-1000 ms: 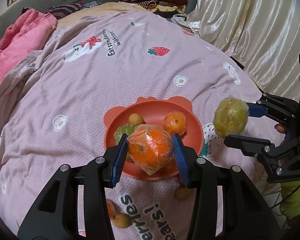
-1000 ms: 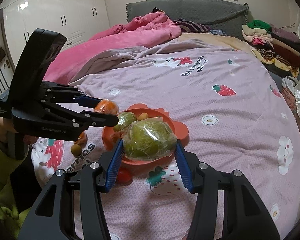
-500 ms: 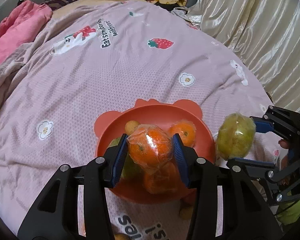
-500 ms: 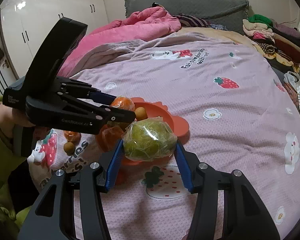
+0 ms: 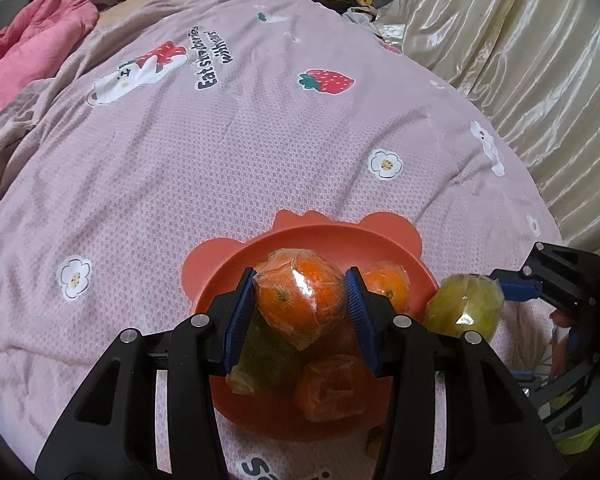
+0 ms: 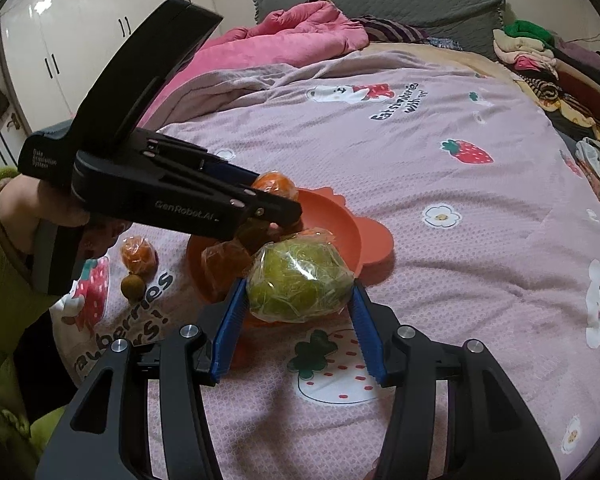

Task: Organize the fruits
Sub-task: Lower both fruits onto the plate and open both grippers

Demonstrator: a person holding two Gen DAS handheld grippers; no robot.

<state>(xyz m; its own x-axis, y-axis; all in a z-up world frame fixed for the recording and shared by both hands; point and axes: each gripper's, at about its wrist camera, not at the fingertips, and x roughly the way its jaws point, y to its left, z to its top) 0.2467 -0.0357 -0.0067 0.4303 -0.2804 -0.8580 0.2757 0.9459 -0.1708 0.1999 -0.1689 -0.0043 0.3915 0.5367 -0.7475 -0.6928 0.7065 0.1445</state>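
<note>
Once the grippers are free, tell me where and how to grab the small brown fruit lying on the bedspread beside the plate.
Grip the small brown fruit across its round middle, coming down from above. It lies loose on the bedspread, close to a wrapped orange, so set the fingers on the sides away from that neighbour. Its roundness gives no better axis.

Pink bedspread [image 5: 228, 168] covers the whole bed, printed with strawberries, little flowers and a bear (the text reads "Eat strawberries with bears"). A rumpled pink quilt [image 6: 296, 36] is bunched up by the grey headboard [image 6: 380, 0]. Folded clothes [image 6: 548, 64] are stacked at the far corner, cream satin curtain [image 5: 520, 52] alongside, white wardrobe [image 6: 60, 40] behind.
</note>
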